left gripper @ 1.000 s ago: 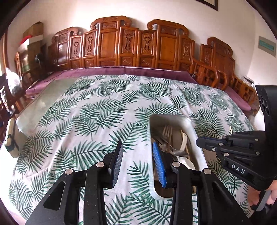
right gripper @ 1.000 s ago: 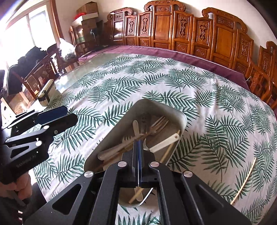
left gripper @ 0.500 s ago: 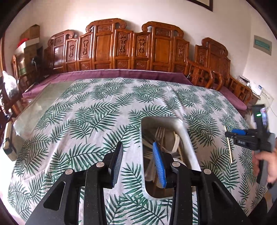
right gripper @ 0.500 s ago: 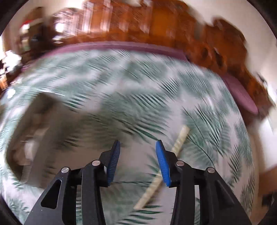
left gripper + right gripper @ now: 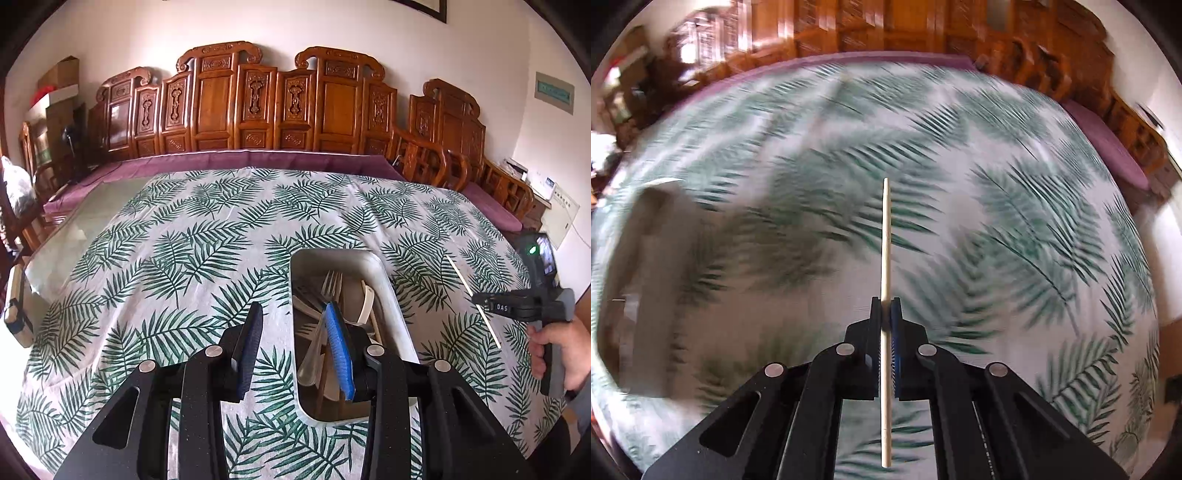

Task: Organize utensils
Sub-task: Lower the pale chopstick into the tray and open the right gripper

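Observation:
A grey tray (image 5: 388,280) on the palm-leaf tablecloth holds forks (image 5: 330,286) and pale utensils. My left gripper (image 5: 295,332) is open and empty, over the tray's left rim. My right gripper (image 5: 885,306) is shut on a pale wooden chopstick (image 5: 885,240), which stands upright between the jaws. In the left wrist view the right gripper (image 5: 480,298) is to the right of the tray and holds the chopstick (image 5: 465,280) above the cloth. The tray (image 5: 646,229) shows blurred at the left of the right wrist view.
The table is covered by the leaf-print cloth (image 5: 184,240) over a purple cloth. Carved wooden chairs (image 5: 258,107) line the far edge and right side. A small box (image 5: 14,306) sits at the left table edge. Cardboard boxes (image 5: 59,85) stand at the back left.
The right gripper swung away from the tray to the right, opened over the chopstick lying on the cloth, then closed on it and lifted it. The left gripper stayed open by the tray.

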A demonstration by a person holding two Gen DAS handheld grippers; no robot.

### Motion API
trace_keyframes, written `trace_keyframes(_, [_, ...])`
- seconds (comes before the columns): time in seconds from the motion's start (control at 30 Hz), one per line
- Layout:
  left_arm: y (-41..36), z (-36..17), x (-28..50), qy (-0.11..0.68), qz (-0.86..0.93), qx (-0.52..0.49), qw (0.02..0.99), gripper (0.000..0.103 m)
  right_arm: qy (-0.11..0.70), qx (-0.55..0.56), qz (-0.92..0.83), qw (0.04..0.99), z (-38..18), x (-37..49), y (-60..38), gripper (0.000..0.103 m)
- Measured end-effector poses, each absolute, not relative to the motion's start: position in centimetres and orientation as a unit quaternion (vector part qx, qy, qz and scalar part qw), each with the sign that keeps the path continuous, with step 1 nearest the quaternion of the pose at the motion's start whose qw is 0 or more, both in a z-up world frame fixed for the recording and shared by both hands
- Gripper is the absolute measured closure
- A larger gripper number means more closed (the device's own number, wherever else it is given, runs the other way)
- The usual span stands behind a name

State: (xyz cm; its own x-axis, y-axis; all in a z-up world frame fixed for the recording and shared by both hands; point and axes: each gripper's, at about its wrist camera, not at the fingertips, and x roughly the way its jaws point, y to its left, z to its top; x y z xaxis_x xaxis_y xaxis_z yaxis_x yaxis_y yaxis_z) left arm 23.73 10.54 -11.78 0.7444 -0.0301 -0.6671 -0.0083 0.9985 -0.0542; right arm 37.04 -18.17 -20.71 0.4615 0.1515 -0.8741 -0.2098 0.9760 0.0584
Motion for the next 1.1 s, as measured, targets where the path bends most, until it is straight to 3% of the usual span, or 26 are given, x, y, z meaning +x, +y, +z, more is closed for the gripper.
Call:
trace_keyframes(0.17, [10.9, -12.3, 23.9, 0.364, 0.002, -0.027, 0.931, 0.069, 0.472, -0.020, 0.207, 0.857, -16.3, 35.0, -10.6, 0.097])
trace_keyframes(0.4, [11.2, -12.5, 23.5, 0.369, 0.010, -0.027, 0.929, 0.069, 0.474, -0.014, 0.255, 0.843, -15.9, 34.5, -3.8, 0.096])
trace_keyframes(0.5, [11.0, -12.3, 23.0, 0.366, 0.012, -0.025, 0.930, 0.058, 0.484, -0.004, 0.274, 0.831, -16.1, 34.7, -2.2, 0.091])
trace_keyframes(0.73, [10.1, -11.0, 21.5, 0.357, 0.011, -0.019, 0.934, 0.054, 0.450, -0.014, 0.270, 0.851, -13.8, 32.4, -4.6, 0.091])
trace_keyframes(0.93, [8.1, -9.3, 19.0, 0.340, 0.003, -0.010, 0.940, 0.024, 0.408, -0.026, 0.253, 0.877, -10.5, 28.5, -8.7, 0.091])
trace_keyframes(1.1, [5.8, -7.5, 16.7, 0.326, -0.006, -0.004, 0.945, 0.011, 0.375, -0.023, 0.230, 0.898, -8.0, 24.8, -12.4, 0.070])
